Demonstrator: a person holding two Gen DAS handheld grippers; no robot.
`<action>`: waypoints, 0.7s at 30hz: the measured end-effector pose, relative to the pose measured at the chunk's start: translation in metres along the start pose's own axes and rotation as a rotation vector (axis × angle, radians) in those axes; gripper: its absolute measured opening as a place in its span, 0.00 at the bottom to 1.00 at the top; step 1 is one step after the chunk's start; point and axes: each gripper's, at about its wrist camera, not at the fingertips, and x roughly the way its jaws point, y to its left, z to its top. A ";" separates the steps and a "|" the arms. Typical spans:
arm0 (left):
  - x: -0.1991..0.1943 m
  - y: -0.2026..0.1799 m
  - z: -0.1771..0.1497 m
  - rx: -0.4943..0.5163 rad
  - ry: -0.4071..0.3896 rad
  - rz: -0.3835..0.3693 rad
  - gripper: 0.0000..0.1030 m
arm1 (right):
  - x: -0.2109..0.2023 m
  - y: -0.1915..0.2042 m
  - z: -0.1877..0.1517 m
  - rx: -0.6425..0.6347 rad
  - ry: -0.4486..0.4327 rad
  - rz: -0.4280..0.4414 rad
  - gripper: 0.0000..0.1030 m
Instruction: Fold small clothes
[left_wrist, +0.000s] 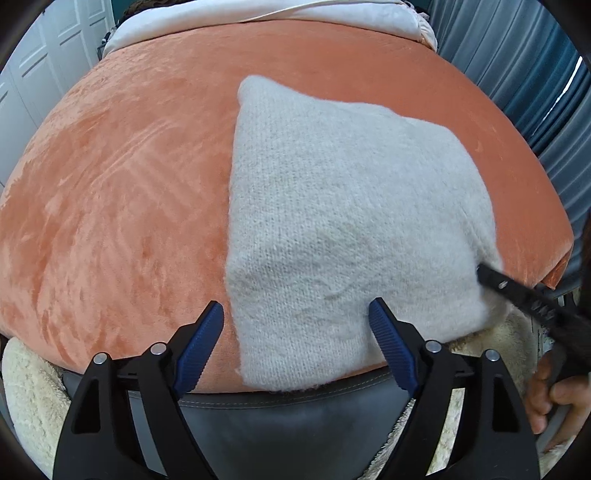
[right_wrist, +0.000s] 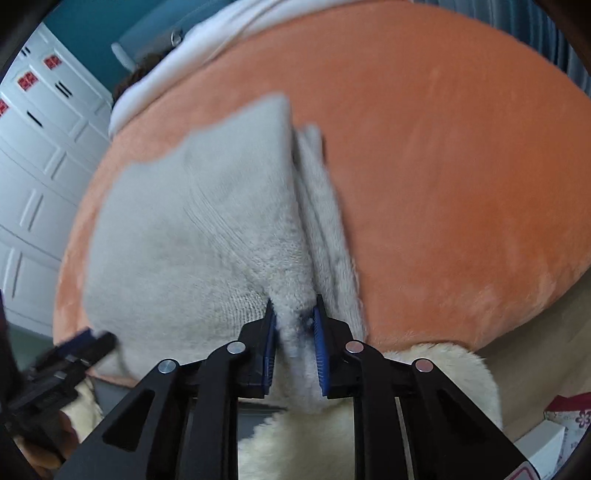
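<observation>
A fuzzy light grey knit garment (left_wrist: 343, 221) lies folded on the orange velvet bed cover (left_wrist: 122, 192). My left gripper (left_wrist: 295, 314) is open, its blue pads either side of the garment's near left corner, holding nothing. My right gripper (right_wrist: 293, 314) is shut on the garment's near right edge (right_wrist: 295, 325), fabric bunched between the pads. In the right wrist view the garment (right_wrist: 192, 229) spreads to the left, with a folded layer (right_wrist: 325, 221) along its right side. The right gripper also shows at the left wrist view's right edge (left_wrist: 517, 291). The left gripper shows blurred at the lower left (right_wrist: 74, 350).
A cream fleece blanket (right_wrist: 424, 373) hangs at the bed's near edge, over a grey base (left_wrist: 295, 413). White bedding (left_wrist: 258, 18) lies at the far end. White panelled doors (right_wrist: 37, 166) stand left, blue curtains (left_wrist: 535, 74) right.
</observation>
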 end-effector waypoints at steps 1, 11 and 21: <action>0.000 0.000 0.000 -0.004 0.005 -0.004 0.76 | -0.002 0.002 0.002 -0.003 -0.004 0.007 0.18; 0.013 0.019 0.033 -0.103 -0.014 -0.101 0.91 | -0.014 -0.012 0.022 0.067 -0.056 0.037 0.67; 0.060 0.008 0.051 -0.140 0.060 -0.119 0.96 | 0.034 -0.016 0.033 0.128 0.000 0.145 0.87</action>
